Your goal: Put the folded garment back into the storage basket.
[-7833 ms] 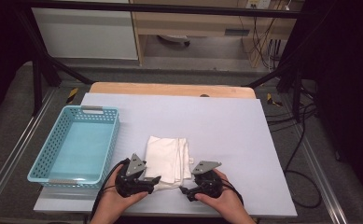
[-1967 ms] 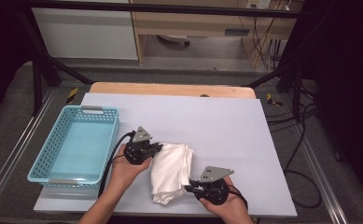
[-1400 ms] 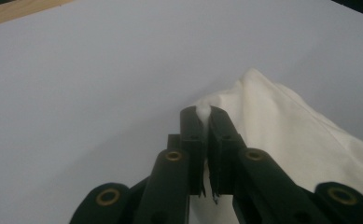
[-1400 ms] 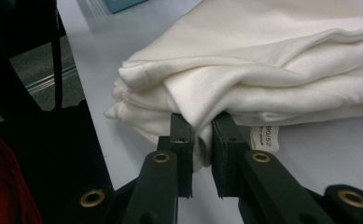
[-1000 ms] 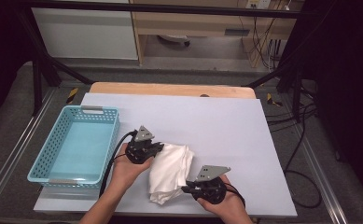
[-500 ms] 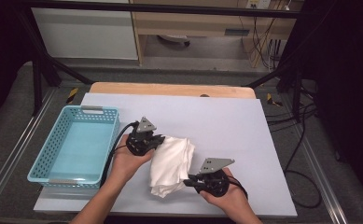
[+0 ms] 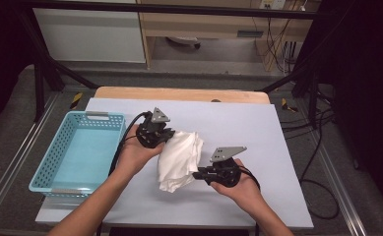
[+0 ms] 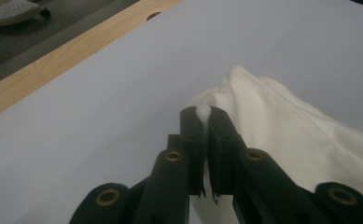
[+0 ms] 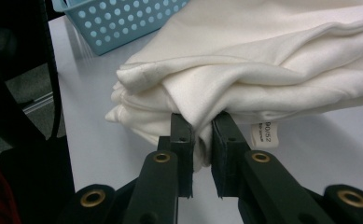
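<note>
The white cloth (image 7: 179,158) is hanging bunched between the two grippers, just above the middle of the table (image 7: 258,128), right of the blue basket (image 7: 46,174). The left gripper (image 7: 165,136) is pinching its far edge, jaws closed on a thin fold. The right gripper (image 7: 197,174) is clamping a thicker fold at the near side. Judging from this, gathering and lifting are done; carrying the cloth left and releasing it into the empty basket is probably what is remaining.
</note>
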`<state>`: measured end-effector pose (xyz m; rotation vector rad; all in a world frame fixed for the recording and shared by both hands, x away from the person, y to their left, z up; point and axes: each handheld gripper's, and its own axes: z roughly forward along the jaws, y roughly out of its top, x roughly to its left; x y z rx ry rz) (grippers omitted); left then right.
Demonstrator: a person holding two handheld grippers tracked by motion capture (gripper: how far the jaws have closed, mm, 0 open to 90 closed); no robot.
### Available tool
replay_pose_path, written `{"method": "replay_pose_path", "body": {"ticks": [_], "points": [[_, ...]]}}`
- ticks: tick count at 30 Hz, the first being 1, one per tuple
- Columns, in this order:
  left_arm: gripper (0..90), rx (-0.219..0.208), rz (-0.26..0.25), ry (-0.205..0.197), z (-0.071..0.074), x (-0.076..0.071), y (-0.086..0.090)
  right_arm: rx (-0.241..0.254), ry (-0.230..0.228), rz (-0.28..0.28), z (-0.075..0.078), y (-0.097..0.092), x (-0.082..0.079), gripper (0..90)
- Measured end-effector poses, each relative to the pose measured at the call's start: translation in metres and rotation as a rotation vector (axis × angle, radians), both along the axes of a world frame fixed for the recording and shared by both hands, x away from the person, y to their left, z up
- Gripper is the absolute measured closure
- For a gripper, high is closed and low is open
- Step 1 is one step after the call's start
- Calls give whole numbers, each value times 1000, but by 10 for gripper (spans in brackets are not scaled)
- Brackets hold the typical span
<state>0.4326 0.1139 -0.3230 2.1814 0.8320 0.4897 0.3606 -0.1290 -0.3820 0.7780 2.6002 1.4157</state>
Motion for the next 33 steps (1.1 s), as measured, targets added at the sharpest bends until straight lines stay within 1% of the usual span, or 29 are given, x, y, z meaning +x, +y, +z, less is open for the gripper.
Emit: {"method": "replay_pose_path", "body": {"ticks": [1,3,8,11,13,16,18,20,25,27,30,33], "points": [[859,6,-1,-2,2,1,1,3,-3,4,2,1,1,807],[858,5,3,0,5,2,3,9,-2,7,6,4,4,807],[859,-11,26,-9,14,4,12,12,-4,19,13,11,8,807],[859,-27,33,-1,21,5,18,13,-5,27,19,16,10,807],[859,-29,40,-6,26,5,23,13,-11,35,24,19,12,807],[859,-42,42,-4,34,4,30,10,-17,43,31,26,13,806],[859,-63,42,6,38,4,35,12,-25,48,35,31,14,807],[859,-73,50,4,41,4,41,20,-18,43,38,35,16,807],[859,-85,69,9,48,7,57,39,-12,52,44,46,21,806],[858,-90,74,15,49,9,62,35,-13,58,45,51,23,806],[859,-88,84,11,51,11,69,25,-17,60,48,59,27,806],[859,-100,99,11,53,13,78,24,-20,64,50,67,31,806]]}}
